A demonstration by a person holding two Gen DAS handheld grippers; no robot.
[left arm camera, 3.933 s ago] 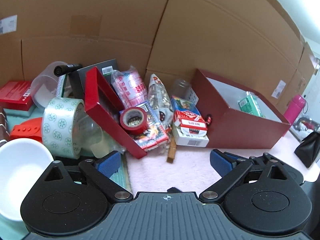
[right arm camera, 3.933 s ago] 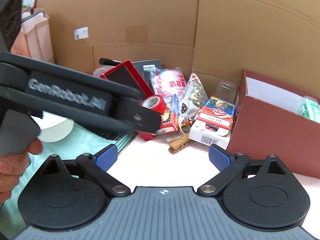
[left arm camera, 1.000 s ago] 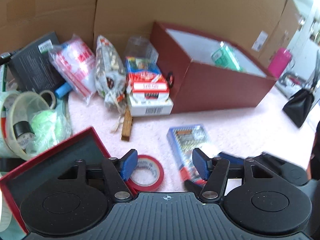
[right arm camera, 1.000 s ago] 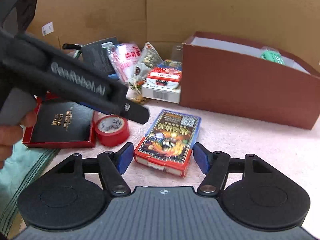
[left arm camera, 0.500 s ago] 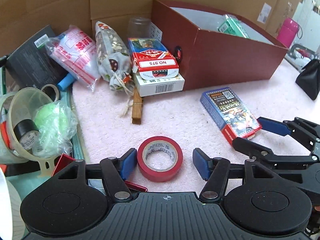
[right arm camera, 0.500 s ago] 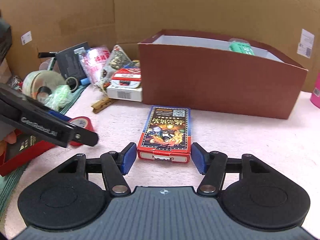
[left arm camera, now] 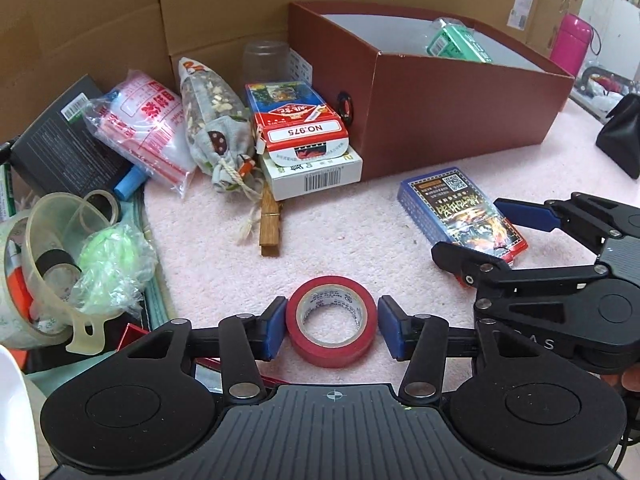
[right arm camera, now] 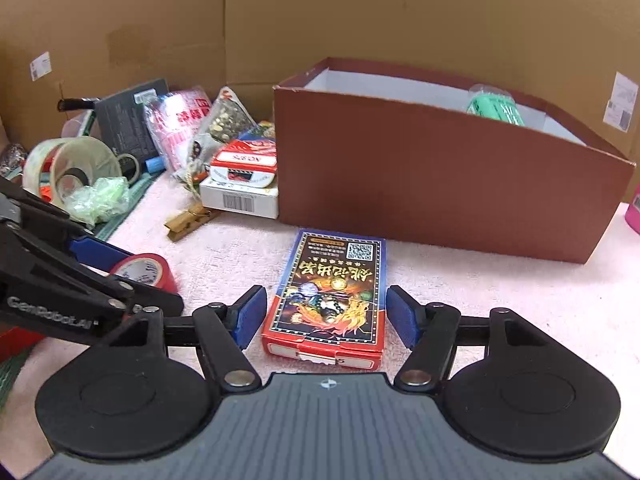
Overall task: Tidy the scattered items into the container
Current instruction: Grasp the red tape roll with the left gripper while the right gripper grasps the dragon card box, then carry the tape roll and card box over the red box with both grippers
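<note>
A red tape roll (left arm camera: 332,320) lies flat on the pink mat between the blue pads of my left gripper (left arm camera: 332,328). The jaws are closing and the pads meet the roll's sides. From the right wrist view the left gripper (right arm camera: 136,278) straddles the same tape roll (right arm camera: 150,268). A blue and red card box (right arm camera: 332,292) lies between the pads of my right gripper (right arm camera: 326,316), with a gap on each side as its jaws are opening a little. The brown container (right arm camera: 440,184) stands behind and holds a green packet (right arm camera: 496,110).
Left of the container (left arm camera: 460,120) are a white box topped by a red card pack (left arm camera: 308,140), a wooden clothespin (left arm camera: 270,224), snack bags, a clear tape roll and a measuring cup. Cardboard walls stand behind. A pink bottle (left arm camera: 570,38) and black pouch (left arm camera: 620,136) sit far right.
The left jaws have narrowed from wide around the tape roll to touching its sides. The right gripper has slid forward, so the card box lies deeper between its pads.
</note>
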